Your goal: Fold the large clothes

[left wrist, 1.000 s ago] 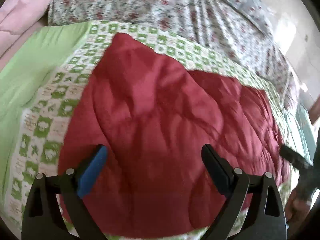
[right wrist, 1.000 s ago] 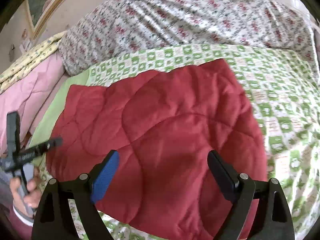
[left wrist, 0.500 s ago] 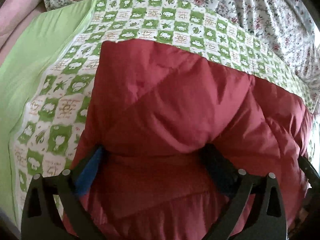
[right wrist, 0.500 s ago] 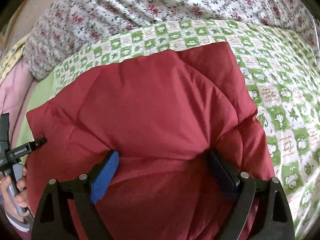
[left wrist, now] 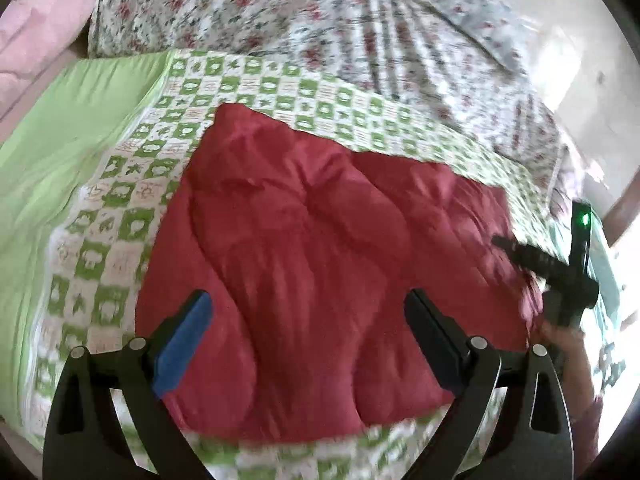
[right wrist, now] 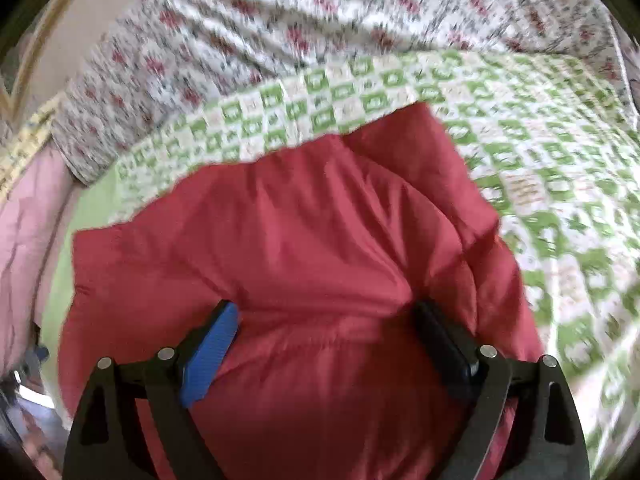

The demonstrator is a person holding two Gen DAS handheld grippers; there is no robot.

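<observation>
A folded red quilted garment (left wrist: 328,248) lies on a green-and-white checked bedspread (left wrist: 104,248). My left gripper (left wrist: 308,320) is open and held above the garment's near part, touching nothing. In the right wrist view the garment (right wrist: 288,240) fills the middle, and my right gripper (right wrist: 324,336) is open wide with a puffed fold of the red fabric bulging between its fingers. The right gripper also shows in the left wrist view (left wrist: 560,268) at the garment's right edge.
A floral quilt (left wrist: 320,20) is heaped at the far side of the bed. A plain green sheet (left wrist: 60,128) and pink bedding (left wrist: 36,32) lie to the left. A wall with a picture frame (right wrist: 36,48) stands behind.
My left gripper has lifted back off the garment, which bulged between its fingers half a second ago. My right gripper stays pressed into the fabric and has shifted slightly.
</observation>
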